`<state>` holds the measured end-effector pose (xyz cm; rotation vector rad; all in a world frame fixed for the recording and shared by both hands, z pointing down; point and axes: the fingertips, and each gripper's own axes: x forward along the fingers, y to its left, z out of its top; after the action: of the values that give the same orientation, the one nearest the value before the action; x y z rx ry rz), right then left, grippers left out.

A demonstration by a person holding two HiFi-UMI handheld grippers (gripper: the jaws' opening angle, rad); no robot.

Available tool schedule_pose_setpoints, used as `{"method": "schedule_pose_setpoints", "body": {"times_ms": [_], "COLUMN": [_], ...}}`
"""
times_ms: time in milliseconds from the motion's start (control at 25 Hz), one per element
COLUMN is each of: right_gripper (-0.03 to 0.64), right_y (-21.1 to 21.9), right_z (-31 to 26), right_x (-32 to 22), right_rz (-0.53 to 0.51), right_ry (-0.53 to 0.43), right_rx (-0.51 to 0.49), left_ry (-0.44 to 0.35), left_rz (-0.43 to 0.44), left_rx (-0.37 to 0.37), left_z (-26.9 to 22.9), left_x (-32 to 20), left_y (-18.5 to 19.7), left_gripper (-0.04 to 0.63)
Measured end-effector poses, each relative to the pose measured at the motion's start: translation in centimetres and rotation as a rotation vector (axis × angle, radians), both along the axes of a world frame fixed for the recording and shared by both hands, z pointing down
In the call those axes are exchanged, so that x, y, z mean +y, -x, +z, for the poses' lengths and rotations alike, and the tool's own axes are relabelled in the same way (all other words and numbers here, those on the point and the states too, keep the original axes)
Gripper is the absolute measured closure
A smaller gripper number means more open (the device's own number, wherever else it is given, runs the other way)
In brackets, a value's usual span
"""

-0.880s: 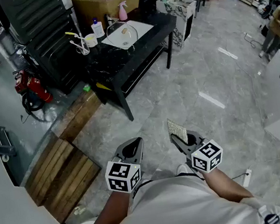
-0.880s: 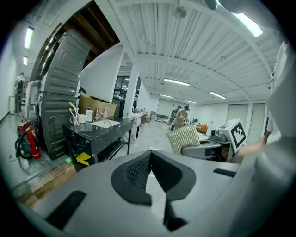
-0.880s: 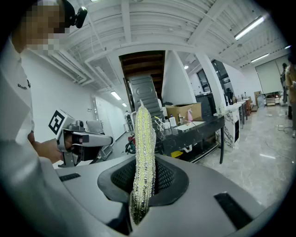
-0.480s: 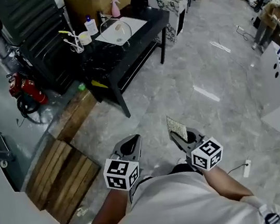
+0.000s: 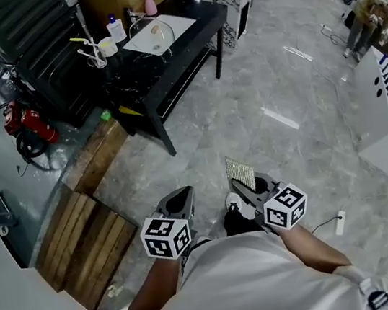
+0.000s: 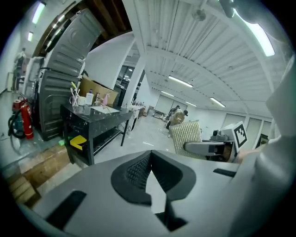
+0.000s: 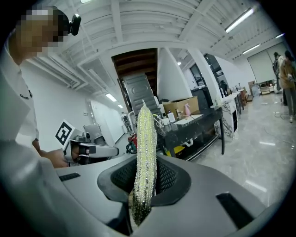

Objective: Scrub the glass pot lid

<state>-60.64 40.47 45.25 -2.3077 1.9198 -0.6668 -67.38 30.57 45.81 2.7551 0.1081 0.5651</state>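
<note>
Clamping scrub pad (image 7: 144, 152), right gripper (image 5: 244, 188) well apart from glass lid (image 5: 148, 34).

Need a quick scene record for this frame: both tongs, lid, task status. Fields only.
left tongs: shut, nothing between them
right tongs: shut on a scouring pad, which stands on edge
glass pot lid: on a white surface on the black table
distance: both tongs are well away from the table, over the bare floor
also on table: pink spray bottle
task status: scrubbing not yet begun; pad is not touching the lid
</note>
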Motion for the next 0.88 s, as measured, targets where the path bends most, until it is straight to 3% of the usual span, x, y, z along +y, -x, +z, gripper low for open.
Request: {"method": "schedule_pose_setpoints", "body": {"times_ms": [360, 680, 880], "right_gripper": [0.545, 0.545, 0.545], "right_y": [-7.1, -18.6, -24.9], "right_z": [1.2, 0.9, -0.2], "right_x": [-3.7, -7.7, -7.9], "right_rz": [-0.002, -0.089, -0.111], "right_ry": [0.001, -0.042, -0.055], "right_rx": [0.002, -0.002, -0.006], "left_ry": [-0.087, -0.107, -0.085], "left_rz": [-0.039, -0.039, -0.043], "left_rx": [-0.027, -0.061, -0.023], "left_z": [0.2, 0.8, -1.8], "left_x": [-3.0, -6.0, -6.3], "left_y": [-6.0, -19.1, -27.0], "left_gripper": [0.580, 0.580, 0.581]}}
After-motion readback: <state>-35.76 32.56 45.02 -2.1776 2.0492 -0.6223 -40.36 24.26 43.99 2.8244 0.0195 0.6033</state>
